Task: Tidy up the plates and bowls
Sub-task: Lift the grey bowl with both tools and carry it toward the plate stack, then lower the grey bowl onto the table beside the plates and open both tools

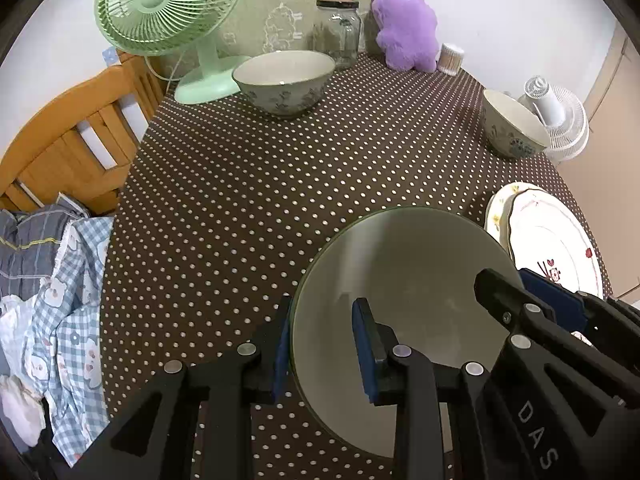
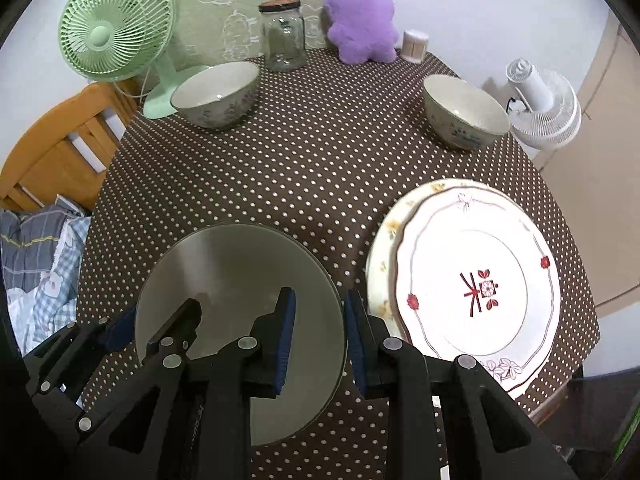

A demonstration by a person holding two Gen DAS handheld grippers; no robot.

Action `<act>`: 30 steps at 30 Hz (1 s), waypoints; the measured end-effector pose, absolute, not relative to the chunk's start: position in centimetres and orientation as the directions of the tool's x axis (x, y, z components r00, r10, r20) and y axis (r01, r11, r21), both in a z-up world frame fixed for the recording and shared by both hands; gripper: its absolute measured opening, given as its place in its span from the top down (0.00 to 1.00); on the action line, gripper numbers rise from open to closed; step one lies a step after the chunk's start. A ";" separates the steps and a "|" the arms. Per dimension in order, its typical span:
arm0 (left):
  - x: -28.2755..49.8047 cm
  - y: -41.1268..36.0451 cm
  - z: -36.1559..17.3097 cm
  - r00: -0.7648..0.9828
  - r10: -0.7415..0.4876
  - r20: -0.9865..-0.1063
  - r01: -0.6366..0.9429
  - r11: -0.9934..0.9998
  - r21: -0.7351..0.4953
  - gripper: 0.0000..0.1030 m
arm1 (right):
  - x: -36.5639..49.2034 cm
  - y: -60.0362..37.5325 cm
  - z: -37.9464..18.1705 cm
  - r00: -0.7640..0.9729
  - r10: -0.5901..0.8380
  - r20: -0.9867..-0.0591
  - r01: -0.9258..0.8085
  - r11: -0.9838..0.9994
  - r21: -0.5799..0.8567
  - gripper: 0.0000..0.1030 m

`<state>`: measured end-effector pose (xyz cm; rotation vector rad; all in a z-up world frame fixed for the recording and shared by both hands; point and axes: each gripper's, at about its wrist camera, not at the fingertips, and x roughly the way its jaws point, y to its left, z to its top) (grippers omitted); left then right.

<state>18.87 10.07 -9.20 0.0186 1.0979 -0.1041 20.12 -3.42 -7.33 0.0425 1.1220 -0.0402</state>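
Observation:
A large grey-green bowl (image 1: 404, 280) sits at the table's near edge; it also shows in the right wrist view (image 2: 236, 276). My left gripper (image 1: 324, 344) straddles its left rim, jaws open, one finger inside, one outside. My right gripper (image 2: 320, 340) straddles its right rim the same way, jaws open. Two floral bowls stand farther back: one at the left (image 1: 284, 80) (image 2: 214, 94), one at the right (image 1: 512, 124) (image 2: 462, 110). A white plate with a red motif (image 2: 476, 284) (image 1: 556, 240) lies stacked on a yellow-flowered plate (image 2: 384, 240) to the right of the big bowl.
The brown dotted tablecloth (image 2: 312, 160) covers the table. At the back stand a green fan (image 2: 116, 28), a glass jar (image 2: 282, 36), a purple plush toy (image 2: 360, 16) and a swab holder (image 2: 415, 45). A white fan (image 2: 544, 108) is right, a wooden chair (image 1: 72, 136) with clothes left.

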 end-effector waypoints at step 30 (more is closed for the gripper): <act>18.8 10.4 -6.9 0.461 -0.107 -0.881 0.123 0.991 -0.056 0.21 | 20.6 -3.3 -5.1 0.458 -0.019 -0.889 0.014 1.000 -0.014 0.33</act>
